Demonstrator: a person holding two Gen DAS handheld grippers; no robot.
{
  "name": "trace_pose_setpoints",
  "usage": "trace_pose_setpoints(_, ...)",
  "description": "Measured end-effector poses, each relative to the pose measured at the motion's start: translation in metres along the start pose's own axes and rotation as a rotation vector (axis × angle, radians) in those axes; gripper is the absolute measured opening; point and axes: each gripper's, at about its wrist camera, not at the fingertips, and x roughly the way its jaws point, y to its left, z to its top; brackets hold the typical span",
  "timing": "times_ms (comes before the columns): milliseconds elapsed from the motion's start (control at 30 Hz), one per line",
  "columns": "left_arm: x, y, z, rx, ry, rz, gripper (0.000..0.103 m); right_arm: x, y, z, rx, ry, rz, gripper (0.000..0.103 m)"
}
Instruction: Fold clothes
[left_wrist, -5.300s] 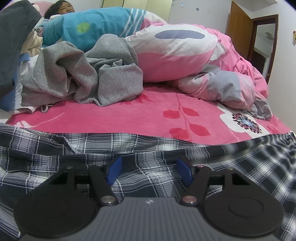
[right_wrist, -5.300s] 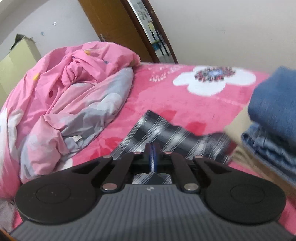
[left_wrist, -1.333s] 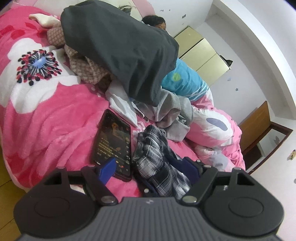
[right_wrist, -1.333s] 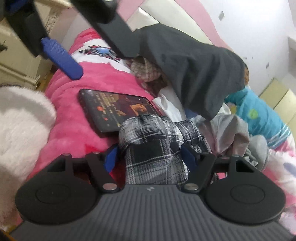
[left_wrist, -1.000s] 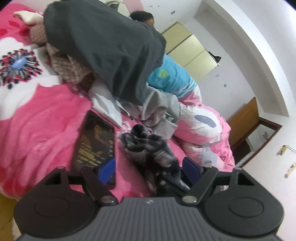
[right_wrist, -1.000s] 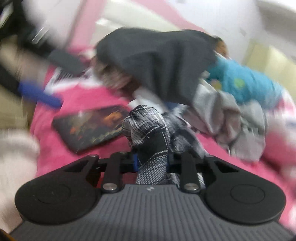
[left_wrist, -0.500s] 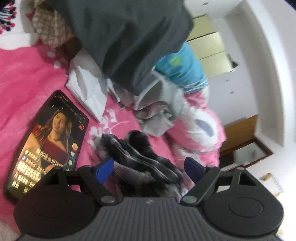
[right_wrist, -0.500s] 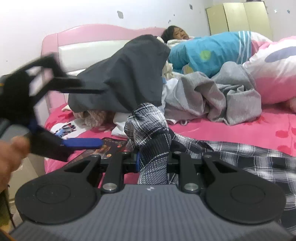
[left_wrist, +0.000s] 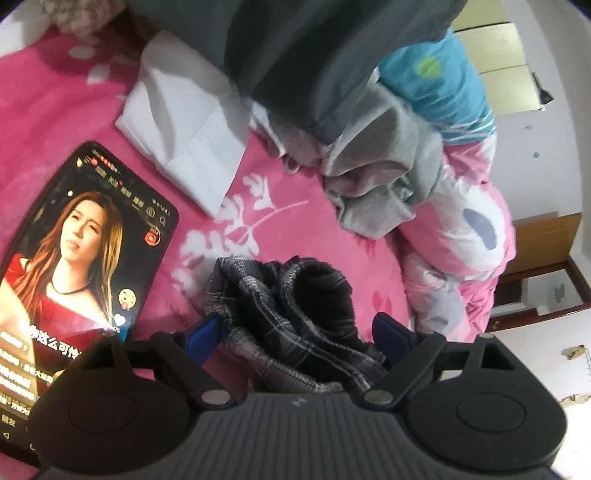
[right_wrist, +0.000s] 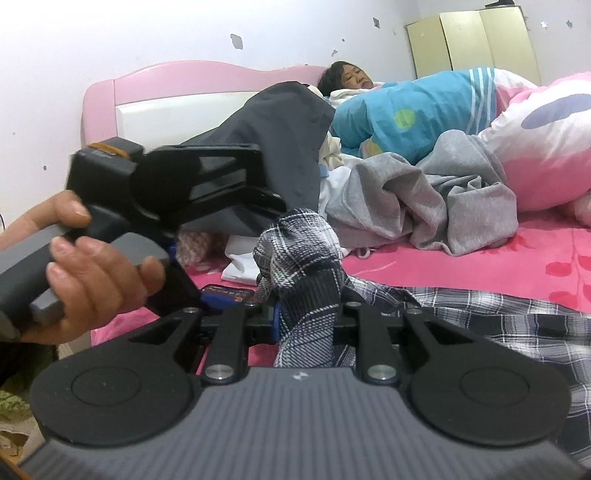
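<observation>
A lit phone (left_wrist: 79, 254) lies on the pink bedspread (left_wrist: 288, 206).

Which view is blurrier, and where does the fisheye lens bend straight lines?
Left wrist view: slightly soft, the plaid garment smeared, the phone screen glowing bright, the doorframe curved. Right wrist view: sharper, though the headboard bows near the edge.

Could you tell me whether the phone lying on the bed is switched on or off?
On: the phone lies face up on the pink bedspread, its screen lit with a video.
</observation>
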Motion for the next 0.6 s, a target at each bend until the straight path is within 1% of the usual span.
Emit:
trace_pose_setpoints(100,0.005,0.002,0.005,-0.043,0.028,0.012,0.088,0.0,-0.001,0.0,0.008,-0.004,-0.004,0.018)
trace_pose_setpoints(167,0.007,0.002,0.007,-0.056,0.029,0.006,0.088,-0.001,-0.002,0.0,0.013,-0.008,-0.002,0.018)
trace_pose_setpoints(267,0.018,-0.002,0.012,-0.058,0.074,0.013,0.088,-0.002,0.0,0.0,0.0,-0.017,0.005,0.018)
trace_pose_setpoints(367,0.026,-0.005,0.015,-0.051,0.085,0.021,0.087,-0.003,0.006,-0.001,-0.04,-0.019,0.014,0.018)
trace_pose_setpoints(400,0.028,-0.006,0.015,-0.047,0.084,0.025,0.085,-0.004,0.008,0.0,-0.062,-0.017,0.016,0.018)
trace_pose_setpoints(467,0.03,-0.004,0.015,-0.058,0.08,0.036,0.075,-0.004,0.014,0.0,-0.106,-0.016,0.018,0.018)
trace_pose_setpoints(500,0.031,-0.003,0.016,-0.062,0.078,0.042,0.065,-0.004,0.016,0.0,-0.127,-0.017,0.016,0.018)
trace_pose_setpoints(533,0.027,-0.003,0.015,-0.059,0.075,0.041,0.061,-0.004,0.017,0.0,-0.143,-0.018,0.012,0.018)
trace_pose_setpoints(600,0.021,-0.003,0.015,-0.052,0.068,0.041,0.059,-0.004,0.019,-0.001,-0.165,-0.019,0.006,0.019)
